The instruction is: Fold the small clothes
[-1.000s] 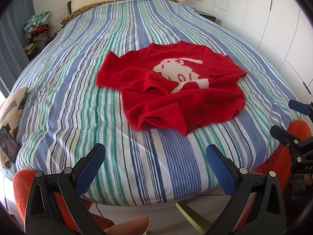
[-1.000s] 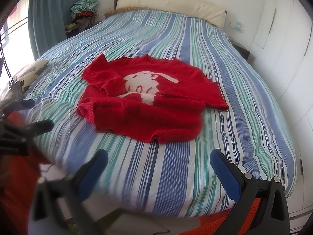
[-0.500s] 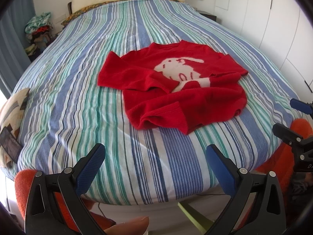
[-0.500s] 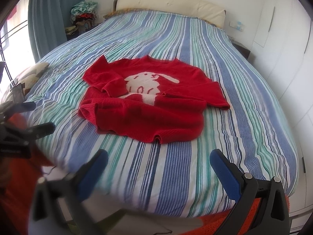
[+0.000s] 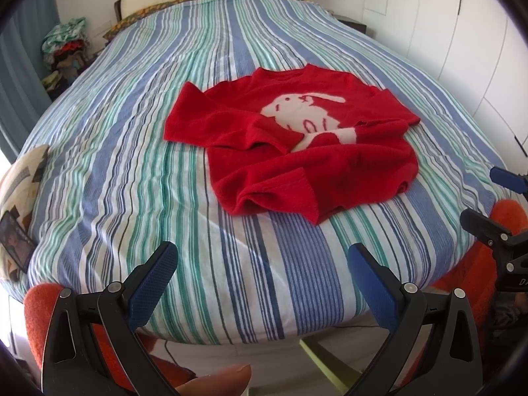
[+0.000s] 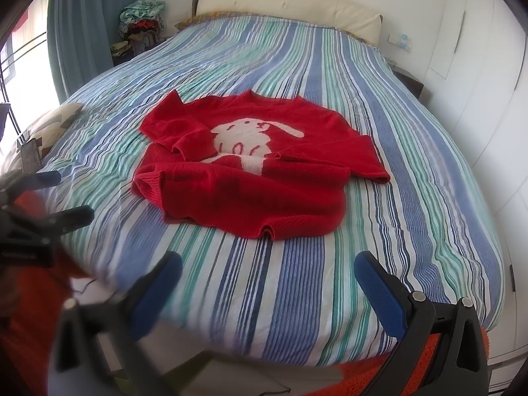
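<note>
On the bed (image 5: 132,171), covered by a spread striped in blue, green and white, a red sweater (image 5: 297,151) is laid face up near the middle, with a white rabbit (image 5: 307,115) knitted on the chest. In the left wrist view the sweater is seen at about 12 o'clock from the left gripper (image 5: 262,270), well apart from its fingers. One sleeve (image 5: 231,128) is folded in across the body, its cuff resting just beside the rabbit; the other sleeve (image 5: 382,122) is also drawn inward over the chest. The hem is bunched and partly turned up at the near edge.

The left gripper is held spread wide above the foot of the bed, nothing between its blue pads (image 5: 151,280). The right gripper (image 6: 269,280) is likewise spread wide and empty, with the sweater (image 6: 257,171) at about 12 o'clock from it; its left finger is blurred. Each gripper is seen at the edge of the other's view, the right one at 3 o'clock in the left view, the left one at 9 o'clock in the right view.

A patterned cushion (image 5: 19,181) is placed at the bed's edge at 9 o'clock, with a dark flat object lying on it. A cream headboard (image 6: 290,6) is seen at the far end, a heap of clothes (image 6: 142,23) beside a blue curtain (image 6: 82,26) at 11 o'clock, and white cupboard doors (image 5: 462,33) along the side at 2 o'clock.
</note>
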A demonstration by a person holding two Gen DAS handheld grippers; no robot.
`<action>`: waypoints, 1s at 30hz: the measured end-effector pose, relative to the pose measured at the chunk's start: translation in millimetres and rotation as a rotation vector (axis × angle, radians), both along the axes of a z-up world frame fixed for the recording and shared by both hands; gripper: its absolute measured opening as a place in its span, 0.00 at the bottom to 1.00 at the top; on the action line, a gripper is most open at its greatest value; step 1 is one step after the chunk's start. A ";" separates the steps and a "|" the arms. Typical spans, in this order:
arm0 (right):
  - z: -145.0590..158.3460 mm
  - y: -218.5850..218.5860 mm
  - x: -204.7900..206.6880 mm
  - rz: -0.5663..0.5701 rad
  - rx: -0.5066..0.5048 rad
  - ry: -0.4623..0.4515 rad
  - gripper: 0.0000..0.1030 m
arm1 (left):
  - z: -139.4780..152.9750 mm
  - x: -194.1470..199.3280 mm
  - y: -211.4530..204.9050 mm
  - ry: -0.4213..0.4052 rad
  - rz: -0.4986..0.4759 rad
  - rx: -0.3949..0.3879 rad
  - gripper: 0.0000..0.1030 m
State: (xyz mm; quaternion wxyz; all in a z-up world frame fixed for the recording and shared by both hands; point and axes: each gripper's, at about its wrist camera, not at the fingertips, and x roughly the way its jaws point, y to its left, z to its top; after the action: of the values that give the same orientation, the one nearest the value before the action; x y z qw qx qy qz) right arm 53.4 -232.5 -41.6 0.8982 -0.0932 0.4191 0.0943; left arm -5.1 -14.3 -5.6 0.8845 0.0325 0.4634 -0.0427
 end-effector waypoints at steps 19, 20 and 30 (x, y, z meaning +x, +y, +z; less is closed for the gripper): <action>-7.2 -2.8 4.8 -0.009 0.012 0.031 1.00 | -9.4 4.1 -1.3 0.030 0.003 0.001 0.99; -7.6 -2.5 5.1 -0.009 0.012 0.033 1.00 | -10.1 4.3 -1.1 0.032 0.004 0.000 0.99; -9.6 -2.2 5.7 -0.008 0.012 0.037 1.00 | -14.7 5.7 2.3 0.047 0.020 0.005 0.99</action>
State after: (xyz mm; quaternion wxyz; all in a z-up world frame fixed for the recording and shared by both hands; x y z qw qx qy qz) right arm 59.1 -234.8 -51.2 0.8912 -0.0841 0.4356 0.0951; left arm 0.6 -12.1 -20.4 0.8738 0.0289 0.4844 -0.0332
